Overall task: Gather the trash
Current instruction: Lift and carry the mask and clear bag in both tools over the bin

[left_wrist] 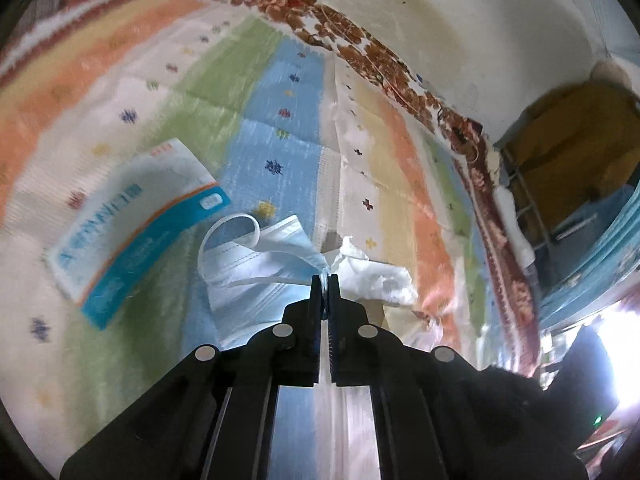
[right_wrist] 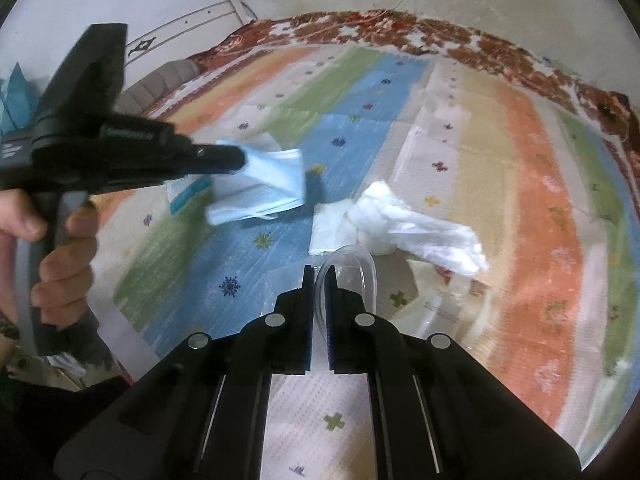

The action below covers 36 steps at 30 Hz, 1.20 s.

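Note:
My left gripper (left_wrist: 325, 278) is shut on a light blue face mask (left_wrist: 256, 264) and holds it above the striped mat. From the right wrist view the left gripper (right_wrist: 242, 158) shows at the left with the mask (right_wrist: 272, 184) hanging from it. My right gripper (right_wrist: 319, 272) is shut on the rim of a clear plastic cup (right_wrist: 352, 268). A crumpled white tissue (right_wrist: 416, 228) lies on the mat just beyond the cup; it also shows in the left wrist view (left_wrist: 376, 276). A blue and white wrapper (left_wrist: 132, 224) lies left of the mask.
A colourful striped mat (right_wrist: 532, 200) covers a red patterned carpet (right_wrist: 400, 28) by a white wall. A flat clear plastic sheet (right_wrist: 436, 300) lies near the cup. A cardboard box (left_wrist: 576, 140) and blue container (left_wrist: 600, 248) stand at the right.

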Motion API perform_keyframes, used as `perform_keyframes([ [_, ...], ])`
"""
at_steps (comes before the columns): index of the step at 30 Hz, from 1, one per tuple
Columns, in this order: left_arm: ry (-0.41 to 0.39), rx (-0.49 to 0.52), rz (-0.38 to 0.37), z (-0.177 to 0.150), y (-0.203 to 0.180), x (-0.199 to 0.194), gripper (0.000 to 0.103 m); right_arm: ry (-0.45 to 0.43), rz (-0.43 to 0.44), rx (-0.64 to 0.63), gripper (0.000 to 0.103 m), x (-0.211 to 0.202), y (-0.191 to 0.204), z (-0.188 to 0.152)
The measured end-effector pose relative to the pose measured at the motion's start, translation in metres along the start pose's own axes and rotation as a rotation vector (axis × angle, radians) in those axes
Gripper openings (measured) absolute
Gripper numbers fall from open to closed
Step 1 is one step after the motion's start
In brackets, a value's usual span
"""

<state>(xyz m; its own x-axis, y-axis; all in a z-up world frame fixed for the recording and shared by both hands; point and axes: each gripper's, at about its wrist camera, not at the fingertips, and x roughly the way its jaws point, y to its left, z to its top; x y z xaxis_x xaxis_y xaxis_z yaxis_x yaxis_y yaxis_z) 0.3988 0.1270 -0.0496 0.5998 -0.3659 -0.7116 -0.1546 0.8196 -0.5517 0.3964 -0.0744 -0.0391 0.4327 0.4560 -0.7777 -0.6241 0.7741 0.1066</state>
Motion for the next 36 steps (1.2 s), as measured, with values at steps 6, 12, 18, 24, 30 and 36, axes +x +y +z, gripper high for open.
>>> perform_keyframes([
  [6,-0.004,0.053,0.053,-0.012,-0.020,-0.026,0.002,-0.026,-0.031,0.046,0.004,-0.035,0.007,-0.012],
  [12,-0.005,0.106,0.124,-0.041,-0.025,-0.045,0.002,-0.037,-0.044,0.067,0.004,-0.053,0.013,-0.028],
  [18,0.004,0.137,0.161,-0.062,-0.031,-0.068,0.002,-0.031,-0.046,0.076,0.004,-0.074,0.028,-0.049],
  [24,-0.013,0.183,0.173,-0.073,-0.044,-0.094,0.002,-0.061,-0.067,0.050,0.004,-0.103,0.040,-0.060],
  [30,0.006,0.222,0.165,-0.097,-0.064,-0.103,0.002,-0.091,-0.060,0.085,0.004,-0.129,0.032,-0.070],
  [36,-0.018,0.291,0.151,-0.119,-0.091,-0.122,0.002,-0.116,-0.063,0.096,0.004,-0.152,0.035,-0.079],
])
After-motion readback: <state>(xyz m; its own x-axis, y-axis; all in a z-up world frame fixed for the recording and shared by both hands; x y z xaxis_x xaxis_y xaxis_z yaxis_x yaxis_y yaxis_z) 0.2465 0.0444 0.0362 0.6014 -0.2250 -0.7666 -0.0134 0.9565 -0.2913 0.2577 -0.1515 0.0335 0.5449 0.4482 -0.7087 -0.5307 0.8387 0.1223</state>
